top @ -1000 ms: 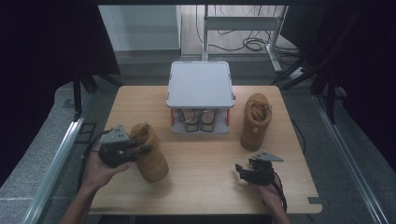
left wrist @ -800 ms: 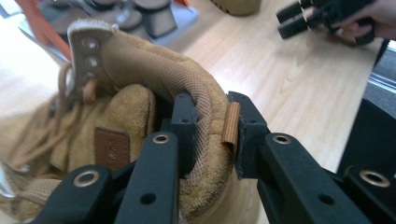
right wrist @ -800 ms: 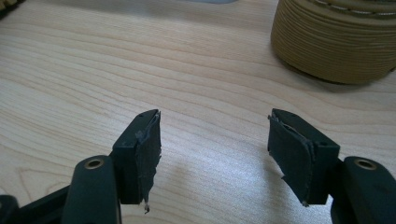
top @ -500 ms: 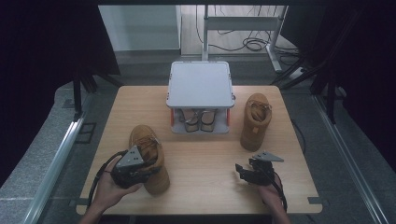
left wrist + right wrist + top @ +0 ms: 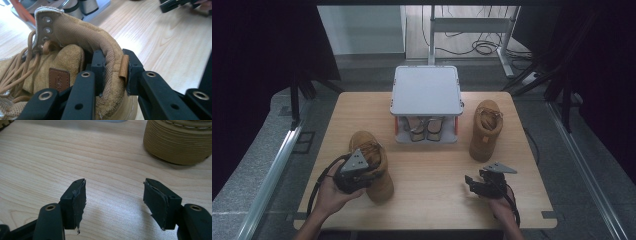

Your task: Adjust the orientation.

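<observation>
Since the earlier frame, the left tongs (image 5: 362, 167) have drawn nearer the bench's near edge with the tan boot (image 5: 373, 167) and sunk a little; the right tongs (image 5: 477, 184) have kept their place. Left tongs pinch the boot's padded heel collar (image 5: 111, 72) by its pull loop. That boot stands near the near left corner. Right tongs gape wide and empty over bare wood by the near right corner. Two boots in all: the second boot (image 5: 485, 129) stands beside the grey rack (image 5: 427, 91) at the far edge, which holds one pair of shoes (image 5: 426, 127).
</observation>
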Tool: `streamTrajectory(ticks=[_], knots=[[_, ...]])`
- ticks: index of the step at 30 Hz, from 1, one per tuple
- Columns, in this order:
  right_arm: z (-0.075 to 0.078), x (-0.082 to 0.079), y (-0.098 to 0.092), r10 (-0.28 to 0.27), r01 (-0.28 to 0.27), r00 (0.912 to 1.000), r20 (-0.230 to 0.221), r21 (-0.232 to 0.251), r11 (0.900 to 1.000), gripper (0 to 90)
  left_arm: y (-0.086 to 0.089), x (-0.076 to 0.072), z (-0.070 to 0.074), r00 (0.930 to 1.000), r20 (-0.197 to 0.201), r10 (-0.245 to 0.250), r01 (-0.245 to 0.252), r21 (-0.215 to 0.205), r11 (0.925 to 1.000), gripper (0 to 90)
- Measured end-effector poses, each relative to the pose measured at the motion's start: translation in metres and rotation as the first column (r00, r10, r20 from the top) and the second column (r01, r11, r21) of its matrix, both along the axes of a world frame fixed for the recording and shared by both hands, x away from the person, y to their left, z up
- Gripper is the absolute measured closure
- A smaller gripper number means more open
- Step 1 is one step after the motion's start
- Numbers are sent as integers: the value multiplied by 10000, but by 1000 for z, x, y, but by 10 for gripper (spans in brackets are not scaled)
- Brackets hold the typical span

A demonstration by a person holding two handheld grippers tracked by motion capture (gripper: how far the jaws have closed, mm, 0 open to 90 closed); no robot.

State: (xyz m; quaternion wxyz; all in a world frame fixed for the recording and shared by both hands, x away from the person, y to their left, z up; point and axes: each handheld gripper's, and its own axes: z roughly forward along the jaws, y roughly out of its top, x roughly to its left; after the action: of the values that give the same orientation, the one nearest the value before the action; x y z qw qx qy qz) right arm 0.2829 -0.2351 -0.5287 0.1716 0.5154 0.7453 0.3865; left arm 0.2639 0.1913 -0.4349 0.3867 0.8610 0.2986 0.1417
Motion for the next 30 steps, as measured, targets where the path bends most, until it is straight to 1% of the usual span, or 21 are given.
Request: streamTrajectory(ticks=[2, 3, 5, 7, 11, 13, 16, 18, 20, 22, 23, 24, 25, 26, 28, 30], knots=[[0, 0, 0, 10, -10, 10000, -3, -12, 10000, 351, 0, 0, -1, 10000, -25, -17, 17, 25, 10000, 738], [0, 0, 0, 15, -15, 10000, -13, -31, 10000, 351, 0, -1, -1, 10000, 30, -14, 14, 78, 10000, 738], [0, 0, 0, 1, -1, 10000, -11, -40, 10000, 351, 1, -1, -2, 10000, -26, -15, 15, -42, 10000, 737], [0, 0, 0, 9, -9, 10000, -9, -40, 10000, 351, 2, -2, -2, 10000, -53, 8, -8, -73, 10000, 736], [0, 0, 1, 35, -35, 10000, -9, -31, 10000, 351, 2, -6, -3, 9999, 0, 156, -156, -85, 9998, 715], [0, 0, 0, 38, -38, 10000, -6, -18, 10000, 351, 1, -10, -3, 9994, 99, 325, -324, -84, 9994, 699], [0, 1, 0, 23, -23, 10000, -2, -17, 10000, 351, -1, -11, -3, 9993, 114, 362, -360, -132, 9993, 625], [0, 1, 0, 21, -21, 10000, 2, -27, 10000, 351, -7, -16, -2, 9976, 412, 559, -556, -80, 9984, 589], [0, 0, 0, 16, -16, 10000, 0, -11, 10000, 351, -11, -18, -1, 9959, 561, 710, -710, -27, 9975, 545], [0, 1, -1, 3, -3, 10000, 33, -20, 10000, 351, -11, -20, 3, 9934, 771, 845, -826, -282, 9962, 518], [0, 1, -1, 3, -3, 10000, 33, -20, 10000, 351, -11, -20, 3, 9934, 771, 845, -826, -282, 9962, 497], [0, 0, -1, -4, 4, 10000, 23, -3, 10000, 351, -9, -21, 8, 9897, 869, 1139, -1094, -548, 9925, 480], [0, 0, -1, -4, 4, 10000, 23, -3, 10000, 351, -9, -21, 8, 9897, 869, 1139, -1094, -548, 9925, 477], [0, 0, -1, 4, -4, 10000, 26, -4, 10000, 350, -8, -22, 12, 9885, 857, 1243, -1178, -771, 9900, 477], [0, 0, -1, 6, -6, 10000, 21, -13, 10000, 350, -9, -23, 13, 9890, 854, 1209, -1140, -816, 9901, 477], [0, 0, 0, 22, -22, 10000, 8, -20, 10000, 350, -17, -29, 15, 9868, 1163, 1123, -1022, -899, 9907, 534]])
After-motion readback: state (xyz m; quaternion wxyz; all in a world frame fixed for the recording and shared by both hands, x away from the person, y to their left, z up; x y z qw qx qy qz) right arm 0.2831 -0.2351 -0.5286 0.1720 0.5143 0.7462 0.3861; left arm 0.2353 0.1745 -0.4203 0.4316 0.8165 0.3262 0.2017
